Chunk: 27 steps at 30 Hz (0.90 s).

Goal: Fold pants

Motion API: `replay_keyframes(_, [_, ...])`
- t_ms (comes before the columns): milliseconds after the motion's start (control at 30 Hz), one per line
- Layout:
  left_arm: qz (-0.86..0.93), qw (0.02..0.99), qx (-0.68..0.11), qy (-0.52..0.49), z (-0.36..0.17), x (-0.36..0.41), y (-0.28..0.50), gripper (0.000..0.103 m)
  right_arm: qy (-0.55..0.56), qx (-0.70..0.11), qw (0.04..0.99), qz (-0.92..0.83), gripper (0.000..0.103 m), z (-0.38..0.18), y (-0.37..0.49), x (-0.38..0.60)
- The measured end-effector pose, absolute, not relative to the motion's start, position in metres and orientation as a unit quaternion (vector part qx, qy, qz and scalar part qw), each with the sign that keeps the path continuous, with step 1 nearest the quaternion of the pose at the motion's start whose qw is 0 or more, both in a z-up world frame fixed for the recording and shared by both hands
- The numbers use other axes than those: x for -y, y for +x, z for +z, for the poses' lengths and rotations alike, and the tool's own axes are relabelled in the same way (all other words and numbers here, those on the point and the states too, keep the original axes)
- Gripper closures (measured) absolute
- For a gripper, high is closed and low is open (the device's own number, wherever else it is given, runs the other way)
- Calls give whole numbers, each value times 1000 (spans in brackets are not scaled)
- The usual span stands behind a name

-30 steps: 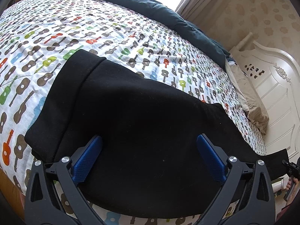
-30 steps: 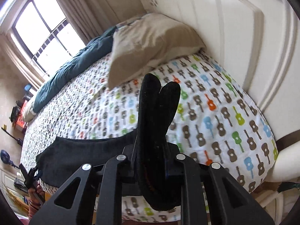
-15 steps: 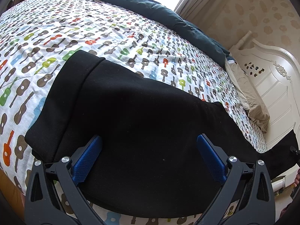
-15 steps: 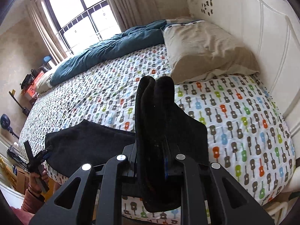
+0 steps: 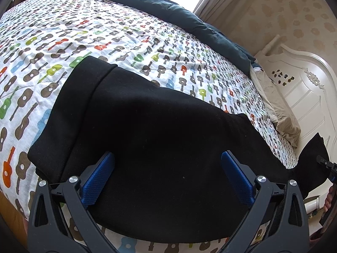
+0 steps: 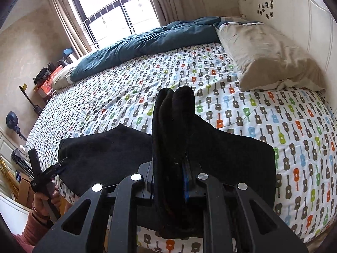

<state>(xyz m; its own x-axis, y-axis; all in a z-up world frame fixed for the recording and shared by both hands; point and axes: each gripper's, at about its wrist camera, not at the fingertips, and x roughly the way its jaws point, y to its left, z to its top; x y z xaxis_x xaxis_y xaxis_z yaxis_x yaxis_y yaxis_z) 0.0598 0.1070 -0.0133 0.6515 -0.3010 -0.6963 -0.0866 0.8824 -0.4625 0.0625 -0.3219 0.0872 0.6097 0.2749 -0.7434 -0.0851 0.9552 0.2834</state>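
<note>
Jaws: your left gripper (image 5: 167, 175) spread wide over the pants (image 5: 160, 147); your right gripper (image 6: 185, 181) clamps their bunched end, pillow (image 6: 267, 57) beyond the pants.

1. The pants (image 5: 160, 139) are plain black, with no print.
2. The bed sheet (image 5: 126, 40) is white with a repeated guitar pattern in brown, green, blue, orange and red.
3. The duvet (image 6: 143, 42), bunched at 12 o'clock in the right wrist view, is dark teal.
4. The pillow (image 6: 267, 59) at 2 o'clock is beige.
5. The headboard (image 5: 303, 88) is white, with small dark stickers.
6. The left gripper (image 5: 167, 179) has a black frame; its fingers (image 5: 99, 177) carry blue textured pads.
7. The right gripper (image 6: 172, 179) is black, with a blue strip between the fingers.
8. The wallpaper (image 5: 294, 10) is tan with a paler blotch pattern.
9. The curtains (image 6: 168, 0) are beige.
</note>
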Motion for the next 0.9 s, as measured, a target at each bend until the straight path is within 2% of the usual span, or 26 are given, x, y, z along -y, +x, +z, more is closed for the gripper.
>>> replay_keyframes(900, [-69,879,-410,-235,-13,-107,58,3,82,-472,869,122,84,20,86,217])
